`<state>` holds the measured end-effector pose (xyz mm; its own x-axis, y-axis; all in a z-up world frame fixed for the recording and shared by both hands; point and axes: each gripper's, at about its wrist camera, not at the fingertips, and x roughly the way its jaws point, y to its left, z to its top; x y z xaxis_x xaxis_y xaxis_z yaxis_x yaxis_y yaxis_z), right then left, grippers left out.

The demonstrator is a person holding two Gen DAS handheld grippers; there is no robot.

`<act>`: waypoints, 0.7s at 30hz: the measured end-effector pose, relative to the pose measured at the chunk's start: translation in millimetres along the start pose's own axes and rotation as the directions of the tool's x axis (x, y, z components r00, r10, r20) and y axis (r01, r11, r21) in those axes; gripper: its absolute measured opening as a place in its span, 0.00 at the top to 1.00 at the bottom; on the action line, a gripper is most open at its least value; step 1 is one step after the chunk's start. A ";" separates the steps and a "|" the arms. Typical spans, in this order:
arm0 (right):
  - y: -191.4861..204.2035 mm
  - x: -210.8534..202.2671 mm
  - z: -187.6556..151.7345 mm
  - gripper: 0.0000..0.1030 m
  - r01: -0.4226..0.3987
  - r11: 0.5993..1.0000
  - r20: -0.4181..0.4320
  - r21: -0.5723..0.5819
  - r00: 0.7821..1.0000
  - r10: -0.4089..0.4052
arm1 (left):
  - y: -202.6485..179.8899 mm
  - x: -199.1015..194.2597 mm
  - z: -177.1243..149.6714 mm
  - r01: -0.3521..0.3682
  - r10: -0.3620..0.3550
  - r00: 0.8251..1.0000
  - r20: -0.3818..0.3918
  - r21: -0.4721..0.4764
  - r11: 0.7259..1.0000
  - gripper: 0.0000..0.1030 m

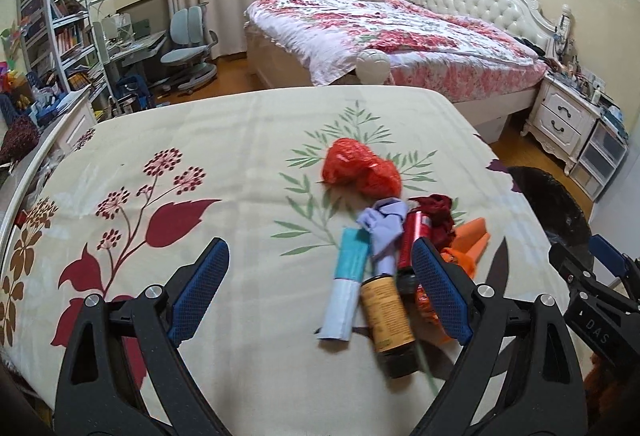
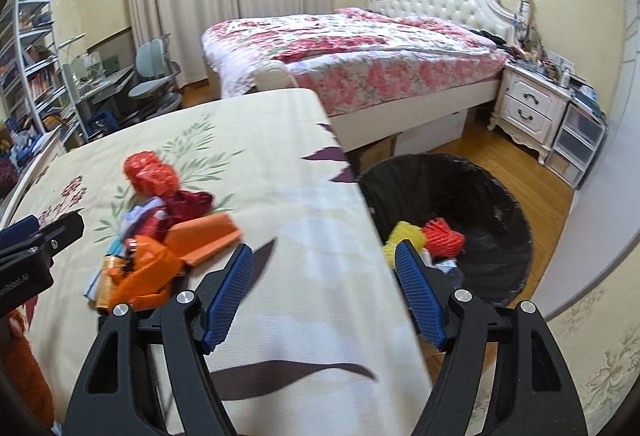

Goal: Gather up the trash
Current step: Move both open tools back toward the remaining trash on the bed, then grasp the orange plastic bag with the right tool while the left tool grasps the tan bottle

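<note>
A pile of trash lies on the floral cloth [image 1: 240, 164]: a red net bag [image 1: 360, 168], a teal-and-white tube [image 1: 346, 288], an amber bottle [image 1: 388, 312], a red can [image 1: 414, 240], crumpled lilac paper [image 1: 382, 228] and orange wrappers [image 1: 472, 236]. My left gripper [image 1: 320, 268] is open just above the cloth, with the tube and bottle between its fingers. My right gripper [image 2: 324, 272] is open and empty over the cloth's right edge, beside the black-lined bin [image 2: 500, 196], which holds yellow and red netting [image 2: 444, 236]. The pile also shows in the right wrist view [image 2: 160, 236].
A bed with a floral quilt [image 1: 400, 32] stands behind. A white nightstand [image 1: 560, 116] and plastic drawers are at the right. A desk, chair [image 1: 188, 48] and bookshelf [image 1: 56, 24] are at the left. The bin stands on wooden floor [image 2: 520, 156].
</note>
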<state>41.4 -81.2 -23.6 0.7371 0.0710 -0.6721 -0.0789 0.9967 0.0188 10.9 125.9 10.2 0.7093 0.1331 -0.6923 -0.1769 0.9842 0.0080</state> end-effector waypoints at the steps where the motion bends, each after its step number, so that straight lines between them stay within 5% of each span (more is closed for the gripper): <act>1: 6.6 0.0 0.6 0.31 -0.010 1.000 0.001 -0.011 1.000 0.010 | 6.1 0.0 -1.4 -0.011 0.011 1.000 -0.002 -0.007 1.000 0.12; 21: 93.4 19.5 -10.3 0.31 -0.150 0.979 -0.087 -0.135 0.986 0.139 | 73.6 3.7 -22.4 -0.090 0.086 0.996 -0.035 -0.099 0.991 0.12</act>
<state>41.5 12.9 -42.6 0.6578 0.2052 -0.7247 -0.2786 0.9602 0.0190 -14.7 196.1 -7.9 0.6667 0.2135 -0.7141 -0.3066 0.9518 -0.0017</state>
